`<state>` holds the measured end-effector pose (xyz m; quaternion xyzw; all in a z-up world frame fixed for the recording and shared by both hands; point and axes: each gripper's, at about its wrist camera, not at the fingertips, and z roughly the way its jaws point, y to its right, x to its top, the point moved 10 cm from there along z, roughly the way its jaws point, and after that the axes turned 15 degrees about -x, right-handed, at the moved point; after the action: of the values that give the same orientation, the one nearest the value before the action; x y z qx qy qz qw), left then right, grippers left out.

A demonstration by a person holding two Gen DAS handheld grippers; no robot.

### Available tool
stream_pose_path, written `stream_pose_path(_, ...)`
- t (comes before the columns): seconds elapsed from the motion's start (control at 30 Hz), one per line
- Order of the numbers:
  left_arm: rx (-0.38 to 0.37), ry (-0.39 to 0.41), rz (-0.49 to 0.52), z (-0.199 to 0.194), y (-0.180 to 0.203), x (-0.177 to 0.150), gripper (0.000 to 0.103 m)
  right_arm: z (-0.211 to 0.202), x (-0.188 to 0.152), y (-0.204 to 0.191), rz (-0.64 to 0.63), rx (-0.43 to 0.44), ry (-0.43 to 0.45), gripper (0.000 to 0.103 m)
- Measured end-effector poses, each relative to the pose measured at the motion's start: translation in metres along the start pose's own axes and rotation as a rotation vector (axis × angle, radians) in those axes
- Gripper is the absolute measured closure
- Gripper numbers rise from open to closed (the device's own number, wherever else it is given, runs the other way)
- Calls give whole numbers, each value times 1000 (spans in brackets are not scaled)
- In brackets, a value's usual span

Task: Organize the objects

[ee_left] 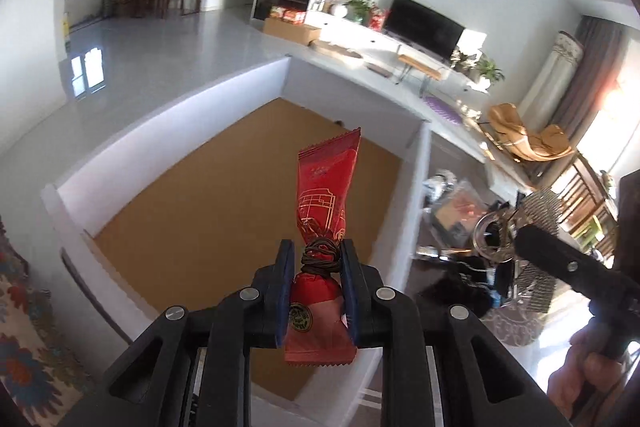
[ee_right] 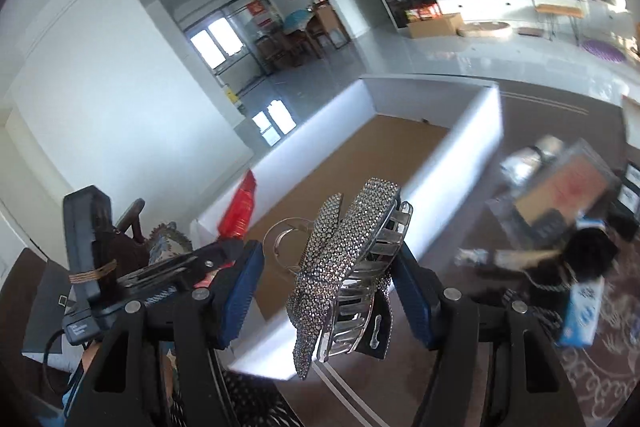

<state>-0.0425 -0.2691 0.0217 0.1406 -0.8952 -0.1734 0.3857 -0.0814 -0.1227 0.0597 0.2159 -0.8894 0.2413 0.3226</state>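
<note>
Red foil marks the snack packet [ee_left: 326,187] that is clamped at its waist, where a brown hair tie [ee_left: 320,255] is wound around it, by the closed left gripper [ee_left: 316,291]; it is held above the white box [ee_left: 168,115] with a brown cardboard floor. Further right, a rhinestone hair claw clip [ee_right: 344,267] (clear plastic teeth showing) is gripped between the blue pads of the right gripper [ee_right: 326,291], above the box's near corner. Remaining clutter [ee_right: 568,227] is seen blurred on the patterned table cover [ee_right: 600,379] to the right.
</note>
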Motion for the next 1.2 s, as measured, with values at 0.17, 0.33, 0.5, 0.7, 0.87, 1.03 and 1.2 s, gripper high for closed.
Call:
stream_pose_path(0.17, 124, -109, -23, 26, -54, -6, 78, 70, 7, -58, -51, 16, -89, 35)
stream_pose_path(0.33, 186, -125, -30, 28, -64, -20, 62, 90, -4, -47, -36, -31, -112, 20)
stream_pose_path(0.5, 44, -64, 34, 5, -2, -36, 48, 38, -25, 15, -61, -176, 13, 3)
stream_pose_path(0.7, -245, -111, 231, 10, 137, -96, 5, -15, -108, 148, -121, -512, -25, 2)
stream_pose_path(0.87, -178, -261, 337, 87, 175, -158, 2, -53, -179, 241, -104, -697, -109, 2)
stream_pose_path(1.03, -134, -365, 410, 156, 184, -179, 3, -66, -197, 288, -25, -759, -112, 2)
stream_pose_path(1.2, -116, -382, 504, 190, 199, -176, 0, -63, -199, 306, 70, -736, -124, 0)
